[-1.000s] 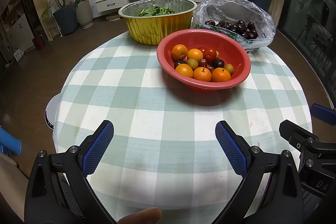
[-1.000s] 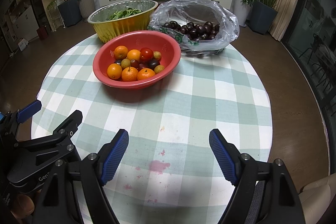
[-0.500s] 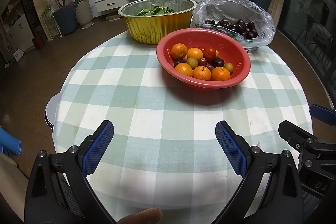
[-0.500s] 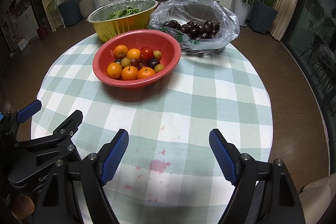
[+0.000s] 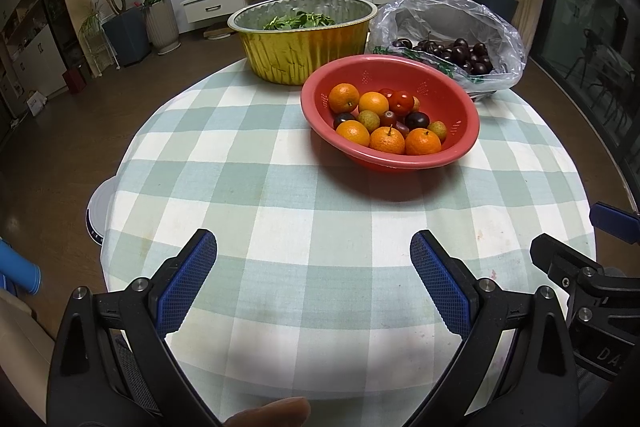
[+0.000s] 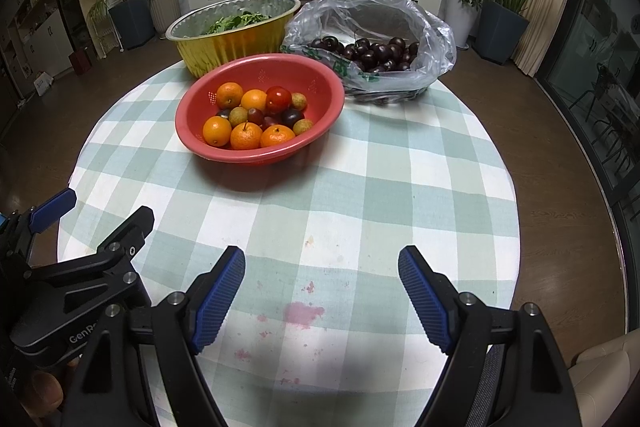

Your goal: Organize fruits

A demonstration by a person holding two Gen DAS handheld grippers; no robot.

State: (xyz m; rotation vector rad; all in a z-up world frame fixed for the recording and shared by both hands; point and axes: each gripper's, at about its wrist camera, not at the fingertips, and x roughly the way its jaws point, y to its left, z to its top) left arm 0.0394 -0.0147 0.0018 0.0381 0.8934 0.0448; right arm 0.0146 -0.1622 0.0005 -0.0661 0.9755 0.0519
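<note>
A red colander bowl (image 5: 460,107) stands on the far half of the round checked table (image 5: 280,195); it also shows in the right wrist view (image 6: 320,83). It holds several oranges (image 5: 387,140), a red tomato (image 6: 278,98), dark plums and small greenish fruits. My left gripper (image 5: 314,251) is open and empty over the near table edge. My right gripper (image 6: 322,265) is open and empty beside it, to the right. Both are well short of the bowl.
A gold foil basin (image 5: 304,43) with green leaves stands behind the bowl. A clear plastic bag of dark cherries (image 6: 372,51) lies at the back right. Pink stains (image 6: 302,313) mark the cloth near my right gripper. Potted plants and a TV cabinet line the far wall.
</note>
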